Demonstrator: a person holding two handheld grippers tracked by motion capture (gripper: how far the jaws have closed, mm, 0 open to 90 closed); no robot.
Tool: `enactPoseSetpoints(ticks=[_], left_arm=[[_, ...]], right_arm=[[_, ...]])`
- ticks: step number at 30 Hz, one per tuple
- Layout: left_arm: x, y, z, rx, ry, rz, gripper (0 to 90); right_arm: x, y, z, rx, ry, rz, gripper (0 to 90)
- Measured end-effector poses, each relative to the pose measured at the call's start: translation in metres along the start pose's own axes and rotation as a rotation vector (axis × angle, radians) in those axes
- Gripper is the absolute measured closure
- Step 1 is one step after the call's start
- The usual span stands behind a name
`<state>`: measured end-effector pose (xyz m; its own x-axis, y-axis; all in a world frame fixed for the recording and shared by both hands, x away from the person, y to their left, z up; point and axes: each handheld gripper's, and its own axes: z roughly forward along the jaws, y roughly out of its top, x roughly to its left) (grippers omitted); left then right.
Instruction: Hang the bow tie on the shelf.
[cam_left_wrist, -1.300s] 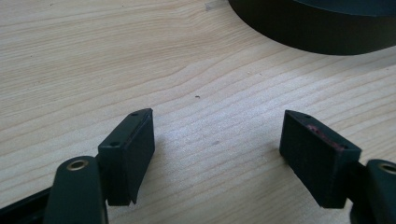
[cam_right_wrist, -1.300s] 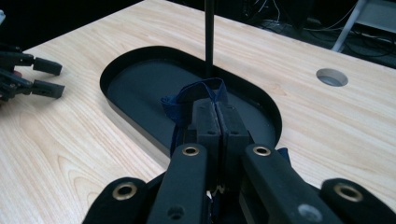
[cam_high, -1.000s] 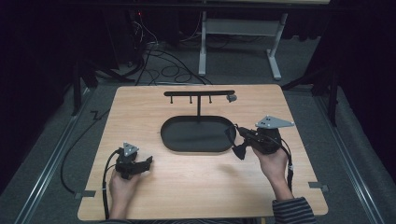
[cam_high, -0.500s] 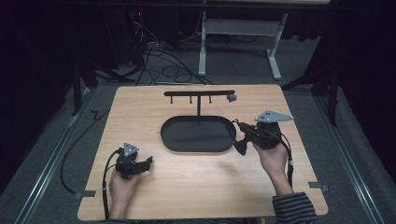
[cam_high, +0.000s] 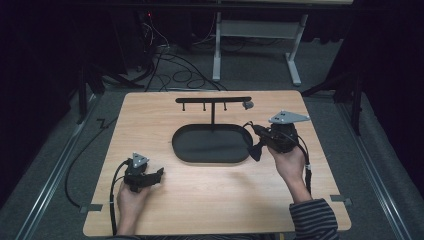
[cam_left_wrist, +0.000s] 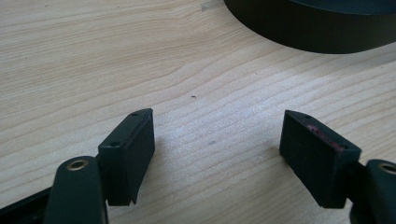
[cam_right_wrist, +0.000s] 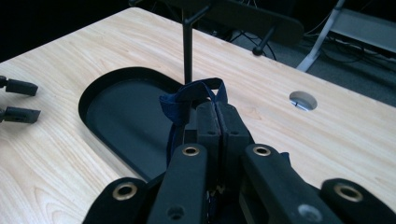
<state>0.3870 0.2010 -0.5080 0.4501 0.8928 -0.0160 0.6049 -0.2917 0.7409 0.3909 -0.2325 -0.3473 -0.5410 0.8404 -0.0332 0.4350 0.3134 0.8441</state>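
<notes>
Near the counter's (cam_high: 210, 200) right edge: right tool (cam_right_wrist: 216, 114) clamped on a dark blue strap loop (cam_right_wrist: 189, 100), held over the right end of the black oval tray (cam_high: 187, 150). Toward the front-left corner: left tool (cam_left_wrist: 217, 154) low over bare wood, jaws apart, nothing between them. Behind the tray, toward the far edge: black T-shaped hook rack (cam_high: 213, 100), upright.
</notes>
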Motion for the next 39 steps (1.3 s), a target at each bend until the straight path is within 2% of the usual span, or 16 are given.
enactPoseSetpoints(ticks=[3, 11, 20, 28, 31, 39], left_arm=[[0.0, 0.0, 0.0, 0.0, -0.002, 0.001, 27.0], [0.0, 0.0, 0.0, 0.001, -0.001, 0.0, 27.0], [0.0, 0.0, 0.0, 0.001, -0.001, 0.0, 27.0], [0.0, 0.0, 0.0, 0.001, -0.001, 0.001, 27.0], [0.0, 0.0, 0.0, 0.0, -0.001, -0.001, 27.0], [0.0, 0.0, 0.0, 0.0, -0.001, -0.001, 27.0]], right_arm=[[0.001, 0.004, 0.001, -0.022, -0.003, -0.005, 90.0], [0.002, 0.015, 0.008, -0.036, -0.008, -0.016, 90.0], [0.003, 0.029, 0.011, -0.061, -0.034, -0.041, 90.0], [-0.005, 0.038, 0.017, -0.069, -0.06, -0.023, 90.0], [-0.009, 0.04, 0.02, -0.059, -0.067, -0.004, 90.0], [-0.015, 0.043, 0.033, -0.046, -0.084, 0.007, 90.0]])
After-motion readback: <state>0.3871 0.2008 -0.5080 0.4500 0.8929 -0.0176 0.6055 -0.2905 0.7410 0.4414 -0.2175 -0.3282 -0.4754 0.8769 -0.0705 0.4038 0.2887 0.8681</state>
